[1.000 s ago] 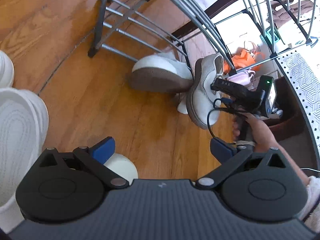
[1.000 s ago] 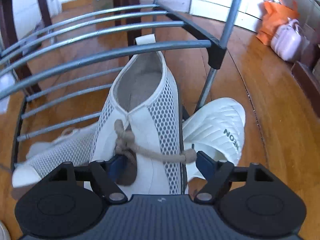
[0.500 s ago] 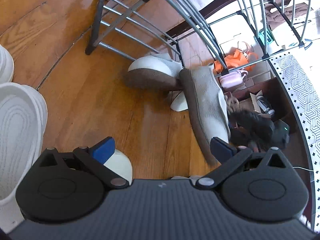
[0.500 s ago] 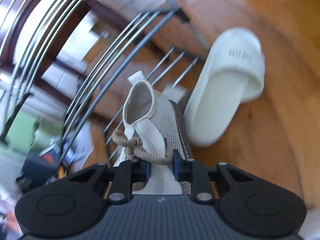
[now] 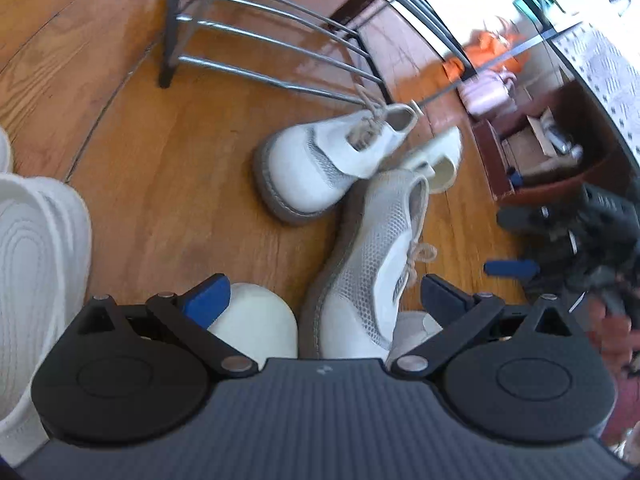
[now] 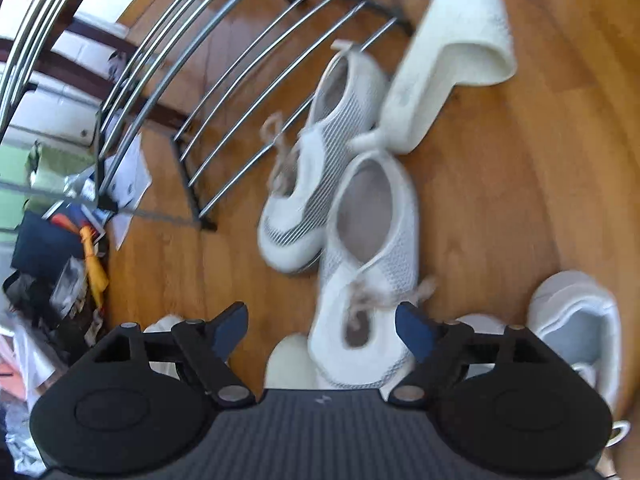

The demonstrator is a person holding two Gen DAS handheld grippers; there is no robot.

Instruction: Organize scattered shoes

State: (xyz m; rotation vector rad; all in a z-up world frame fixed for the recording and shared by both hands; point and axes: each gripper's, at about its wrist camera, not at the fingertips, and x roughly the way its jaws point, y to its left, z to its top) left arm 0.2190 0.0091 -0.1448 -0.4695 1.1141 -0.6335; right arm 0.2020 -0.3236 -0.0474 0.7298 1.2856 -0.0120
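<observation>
In the left wrist view, the left gripper (image 5: 320, 296) is held with its jaws wide apart above the wooden floor (image 5: 160, 184), nothing pressed between them. A mesh shoe (image 5: 372, 264) is seen lying on the floor just beyond the pads, touching a second mesh shoe (image 5: 320, 168) beside the metal rack (image 5: 256, 36). In the right wrist view, the right gripper (image 6: 322, 326) is seen opening, its pads clear of the mesh shoe (image 6: 368, 264) between them. A white slide (image 6: 444, 60) is seen touching both shoes.
</observation>
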